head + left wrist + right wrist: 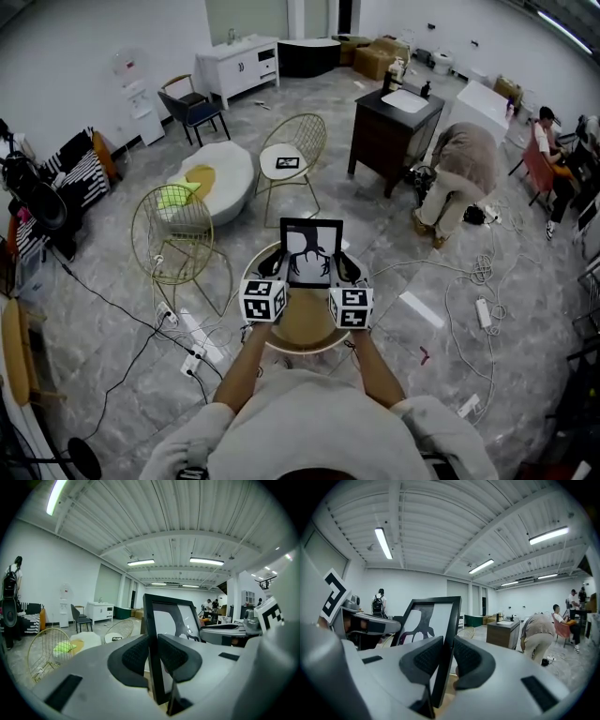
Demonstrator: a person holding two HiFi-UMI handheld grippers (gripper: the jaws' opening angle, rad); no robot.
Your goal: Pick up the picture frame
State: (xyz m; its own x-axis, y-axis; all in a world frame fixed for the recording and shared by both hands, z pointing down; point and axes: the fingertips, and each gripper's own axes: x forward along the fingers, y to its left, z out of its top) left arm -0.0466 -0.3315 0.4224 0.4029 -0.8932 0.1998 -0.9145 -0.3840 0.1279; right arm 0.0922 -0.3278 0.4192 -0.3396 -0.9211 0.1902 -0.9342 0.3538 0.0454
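A black picture frame [311,250] with a dark branching print on white stands upright above a small round wooden table [305,328]. My left gripper [274,265] is shut on the frame's left edge [151,634], the black pads pressed to both faces. On the opposite side my right gripper [347,267] is shut on the right edge [449,634] in the same way. In the left gripper view the frame [171,620] rises between the pads, and the right gripper view shows the print [423,620] from the other side.
Two gold wire chairs [178,230] [298,145] stand beyond the table, one carrying a small framed picture [287,163]. A white ottoman [225,178], a dark vanity cabinet [392,127], a bent-over person [459,169] and floor cables [469,281] surround the spot.
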